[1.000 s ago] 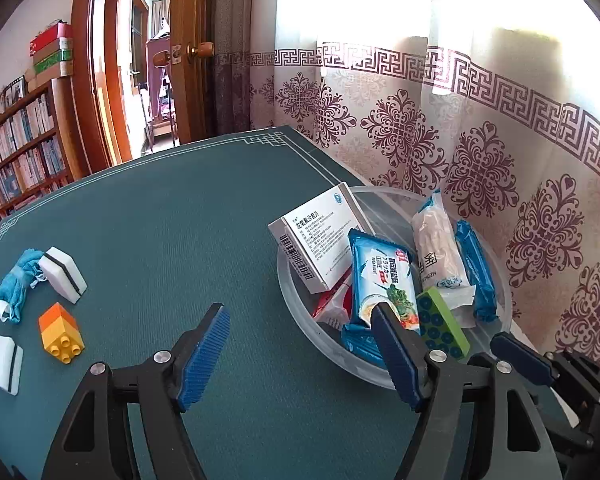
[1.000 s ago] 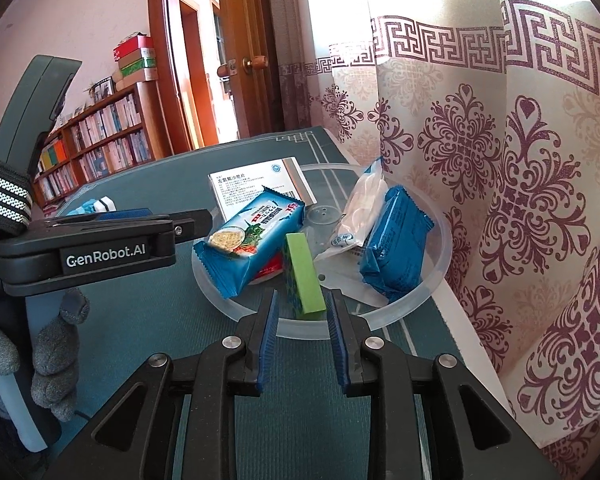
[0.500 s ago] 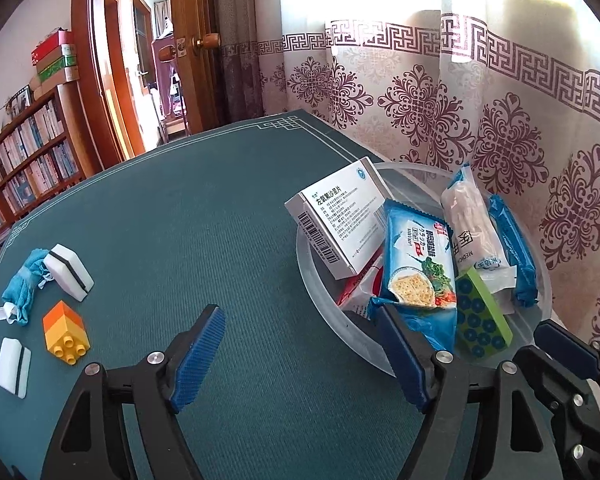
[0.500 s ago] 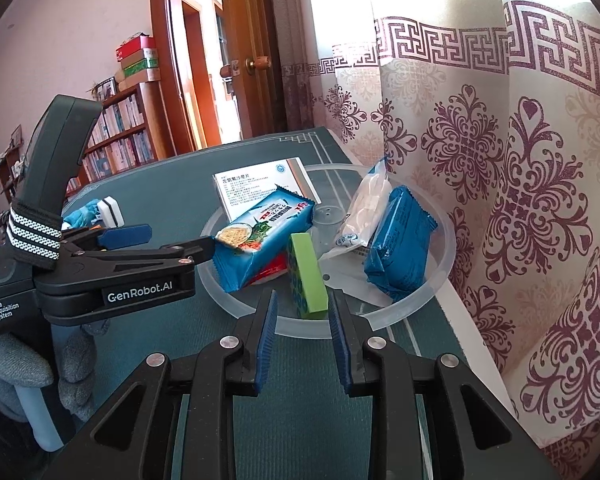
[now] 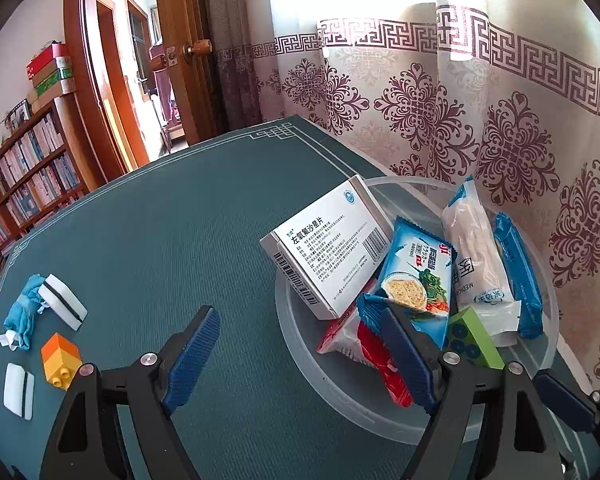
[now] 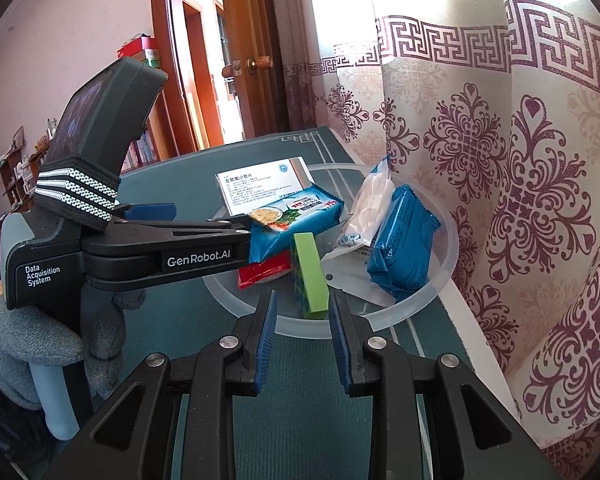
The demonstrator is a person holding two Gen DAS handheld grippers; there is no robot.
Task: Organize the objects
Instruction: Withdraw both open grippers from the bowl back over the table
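Observation:
A clear round plastic bowl (image 5: pixel 324 380) (image 6: pixel 448 256) sits at the table's right edge. It holds a white medicine box (image 5: pixel 328 248) (image 6: pixel 264 192), a blue cracker pack (image 5: pixel 416 280) (image 6: pixel 292 220), a red pack (image 5: pixel 376 356), a white pouch (image 5: pixel 476 264), a dark blue pack (image 6: pixel 404 252) and a green toy brick (image 5: pixel 472 344) (image 6: pixel 310 276). My right gripper (image 6: pixel 302 344) is open just behind the green brick, which stands free in the bowl. My left gripper (image 5: pixel 300 360) is wide open and empty at the bowl's left rim.
On the green table mat at the left lie an orange toy brick (image 5: pixel 60 354), two white erasers (image 5: pixel 62 306) (image 5: pixel 18 390) and a blue cloth (image 5: pixel 22 312). A patterned curtain (image 5: pixel 480 120) hangs right behind the bowl. A bookshelf and open door stand beyond.
My right gripper has opened and drawn back, leaving the green brick in the bowl. My left gripper has shifted left and back along the bowl's rim.

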